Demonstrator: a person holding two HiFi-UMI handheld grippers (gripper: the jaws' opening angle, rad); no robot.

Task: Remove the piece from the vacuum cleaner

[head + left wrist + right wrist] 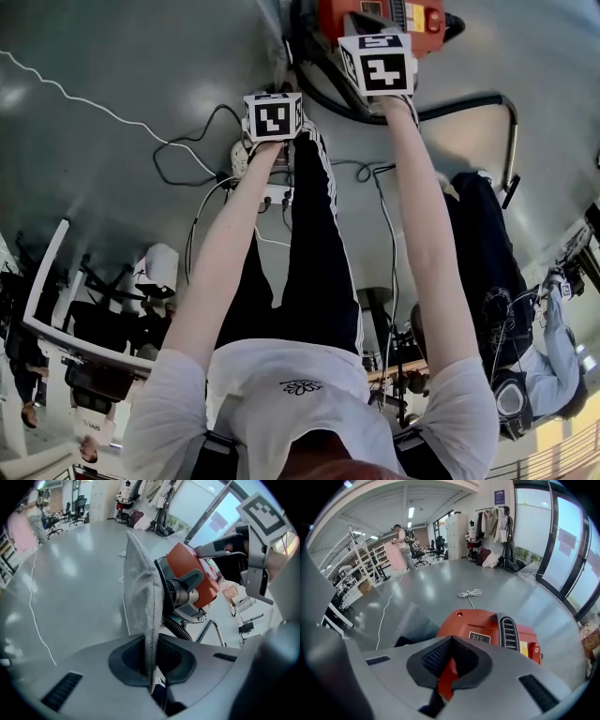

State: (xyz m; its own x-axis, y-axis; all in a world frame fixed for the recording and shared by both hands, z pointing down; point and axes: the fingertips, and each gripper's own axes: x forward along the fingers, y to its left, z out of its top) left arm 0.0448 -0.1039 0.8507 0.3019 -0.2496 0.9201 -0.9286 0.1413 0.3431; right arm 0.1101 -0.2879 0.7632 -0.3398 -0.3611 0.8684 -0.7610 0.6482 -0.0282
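Note:
The orange vacuum cleaner [380,14] [193,579] [487,630] lies on the grey floor. A flat grey fabric filter piece [143,592] stands on edge just left of the cleaner's body, and my left gripper [152,667] [272,98] is shut on its near edge. The same grey piece [411,623] shows left of the cleaner in the right gripper view. My right gripper [447,672] [377,70] [255,550] is shut on an orange edge of the cleaner's housing. Whether the piece still touches the cleaner I cannot tell.
A black ribbed hose [177,629] and a bent metal tube [511,131] lie beside the cleaner. Cables [187,159] and a power strip [239,155] trail over the floor, with a coiled white cord [469,593] beyond. A person [401,538] stands far off by shelves.

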